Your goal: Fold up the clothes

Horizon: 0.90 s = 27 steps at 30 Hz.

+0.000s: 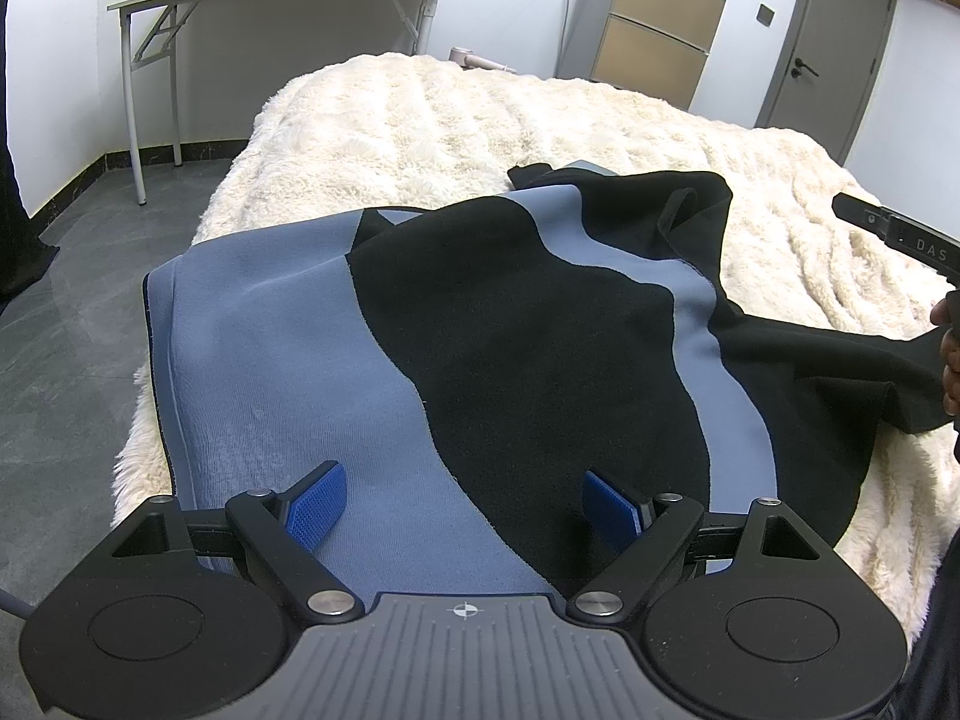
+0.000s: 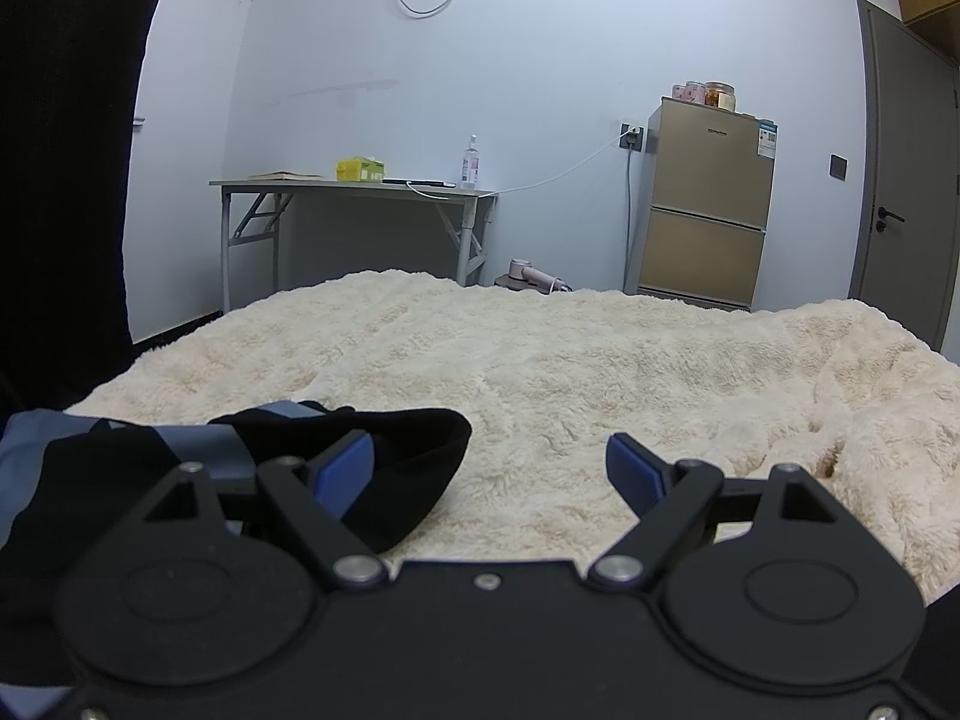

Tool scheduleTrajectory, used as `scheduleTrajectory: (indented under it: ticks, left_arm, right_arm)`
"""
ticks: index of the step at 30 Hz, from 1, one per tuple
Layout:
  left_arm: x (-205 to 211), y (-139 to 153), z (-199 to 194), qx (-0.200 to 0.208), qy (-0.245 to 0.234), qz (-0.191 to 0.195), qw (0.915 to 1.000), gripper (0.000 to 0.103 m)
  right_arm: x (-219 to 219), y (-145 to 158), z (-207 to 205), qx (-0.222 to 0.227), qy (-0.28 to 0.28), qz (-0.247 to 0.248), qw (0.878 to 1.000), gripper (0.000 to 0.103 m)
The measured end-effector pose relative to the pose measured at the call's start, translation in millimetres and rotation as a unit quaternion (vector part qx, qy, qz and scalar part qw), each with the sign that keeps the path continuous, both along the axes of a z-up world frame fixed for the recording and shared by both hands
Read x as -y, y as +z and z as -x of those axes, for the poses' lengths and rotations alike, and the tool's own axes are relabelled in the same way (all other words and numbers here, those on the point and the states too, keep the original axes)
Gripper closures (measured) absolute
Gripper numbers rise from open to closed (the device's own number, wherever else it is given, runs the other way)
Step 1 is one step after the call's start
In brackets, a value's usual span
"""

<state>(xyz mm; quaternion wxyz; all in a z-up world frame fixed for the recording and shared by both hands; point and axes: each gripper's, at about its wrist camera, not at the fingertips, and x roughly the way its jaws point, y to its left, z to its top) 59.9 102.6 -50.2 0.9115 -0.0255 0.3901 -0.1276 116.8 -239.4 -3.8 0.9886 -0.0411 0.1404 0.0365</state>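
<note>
A blue and black garment point(image 1: 480, 330) lies spread on the cream fluffy blanket point(image 1: 450, 120) over the bed. My left gripper point(image 1: 462, 501) hangs open just above its near part, blue pads wide apart with nothing between them. In the right wrist view the same garment point(image 2: 384, 450) shows at the lower left, a black fold reaching under the left finger. My right gripper point(image 2: 489, 468) is open over the blanket point(image 2: 600, 360), beside the garment's right edge. The right gripper's finger point(image 1: 894, 231) and a hand point(image 1: 948, 354) show at the right edge of the left wrist view.
A folding table point(image 2: 354, 186) with a yellow box, a bottle and a cable stands by the far wall. A tan fridge point(image 2: 708, 204) and a grey door point(image 2: 906, 180) are at the right. A pink device point(image 2: 534, 276) lies beyond the bed. Grey floor point(image 1: 78, 312) runs along the bed's left side.
</note>
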Motion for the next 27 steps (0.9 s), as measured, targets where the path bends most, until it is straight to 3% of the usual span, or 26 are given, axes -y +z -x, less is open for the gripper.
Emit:
scheduleTrajectory:
  ticks: [7, 12, 15, 20, 24, 27]
  left_arm:
    - [-1.9, 1.9, 0.8, 0.001, 0.001, 0.004, 1.0, 0.021]
    - [-11.7, 11.8, 3.6, 0.019, 0.01, 0.026, 0.9994, 0.021]
    - [-20.6, 13.5, 0.4, 0.019, 0.021, 0.054, 0.9982, 0.021]
    - [-22.5, 14.8, 0.1, 0.019, 0.023, 0.057, 0.9979, 0.021]
    - [-21.7, 15.0, 1.3, 0.019, 0.022, 0.055, 0.9981, 0.021]
    - [-19.9, 13.6, 1.2, 0.017, 0.019, 0.044, 0.9987, 0.021]
  right_arm:
    - [2.0, -1.3, -2.7, -0.006, -0.002, -0.014, 1.0, 0.019]
    - [9.6, 4.8, -13.8, -0.039, 0.006, -0.033, 0.999, 0.019]
    - [18.2, 7.6, -28.9, -0.071, 0.011, -0.074, 0.995, 0.019]
    - [29.4, 2.7, -67.3, -0.131, 0.026, -0.152, 0.979, 0.019]
    - [23.3, -4.8, -113.7, -0.167, 0.027, -0.159, 0.973, 0.019]
    - [27.6, -21.6, -141.8, -0.212, 0.008, -0.206, 0.955, 0.019]
